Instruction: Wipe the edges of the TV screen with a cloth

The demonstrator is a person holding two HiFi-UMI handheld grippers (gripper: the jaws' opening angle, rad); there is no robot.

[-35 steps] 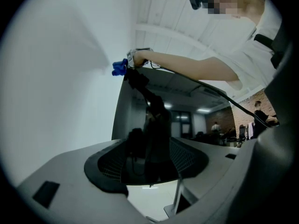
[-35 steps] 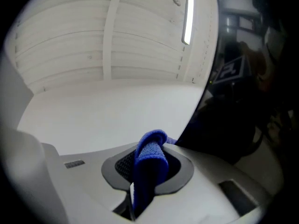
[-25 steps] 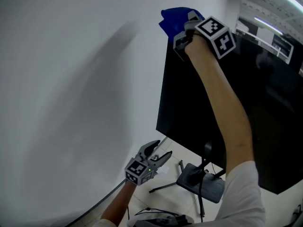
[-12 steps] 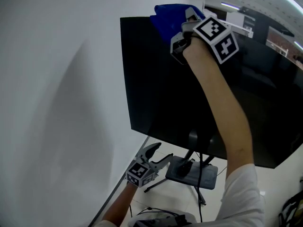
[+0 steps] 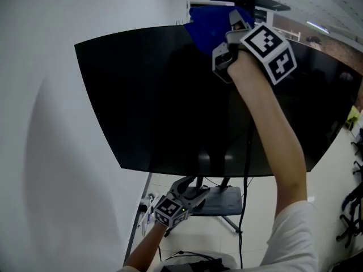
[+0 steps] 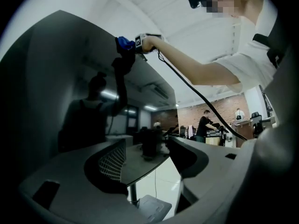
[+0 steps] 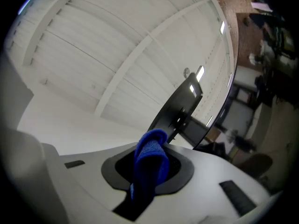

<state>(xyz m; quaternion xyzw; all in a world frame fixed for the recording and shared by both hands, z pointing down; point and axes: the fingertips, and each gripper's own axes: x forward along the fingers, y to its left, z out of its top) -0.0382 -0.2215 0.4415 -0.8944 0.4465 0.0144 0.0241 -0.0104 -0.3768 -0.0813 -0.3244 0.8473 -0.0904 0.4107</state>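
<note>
The head view faces the TV screen (image 5: 170, 106) from close in front. The left gripper view looks up from low beside it; the right gripper view looks past the blue cloth (image 7: 150, 164) toward the ceiling (image 7: 117, 45). All three share that cloth.

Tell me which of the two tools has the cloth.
The right tool, raised at the top edge of the TV, is shut on the blue cloth. The left tool hangs low near the stand, jaws apart and empty.
</note>
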